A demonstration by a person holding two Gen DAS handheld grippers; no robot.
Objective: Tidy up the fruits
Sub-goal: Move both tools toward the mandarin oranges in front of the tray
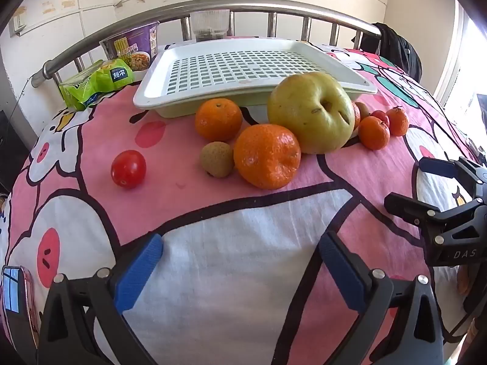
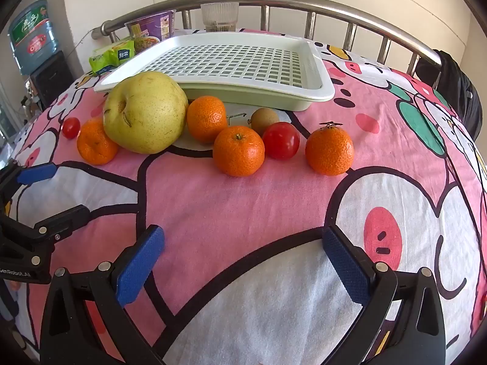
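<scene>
Nearest the lens in each wrist view are the blue pads of that hand's own tool: the left tool [image 1: 240, 269] and the right tool [image 2: 243, 263] both stand spread as wide as they go, with nothing between the fingers, hanging tilted down over a pink cartoon-print bedsheet [image 2: 231, 200]. Each tool also shows at the edge of the other's view, side by side and apart from the fruit. Beyond them the fruit lies loose on the sheet in a rough row, none of it in the tray: a small red tomato [image 1: 128, 168] by itself at the left end, a brown kiwi [image 1: 216, 159] touching a large mandarin [image 1: 267, 156], another mandarin [image 1: 218, 119] just behind, and a big yellow-green pear [image 1: 311, 112] leaning against the tray's front edge. To the right of the pear come three more mandarins — one [image 2: 238, 151] touching a larger tomato [image 2: 281, 140], one [image 2: 329, 150] at the end — with a second kiwi [image 2: 264, 120] behind. The white slotted tray [image 1: 170, 57] sits behind the fruit, near a steel bed rail [image 2: 304, 3]; a green snack bag [image 1: 94, 82] and a purple noodle cup [image 1: 134, 45] stand beside its left corner.
</scene>
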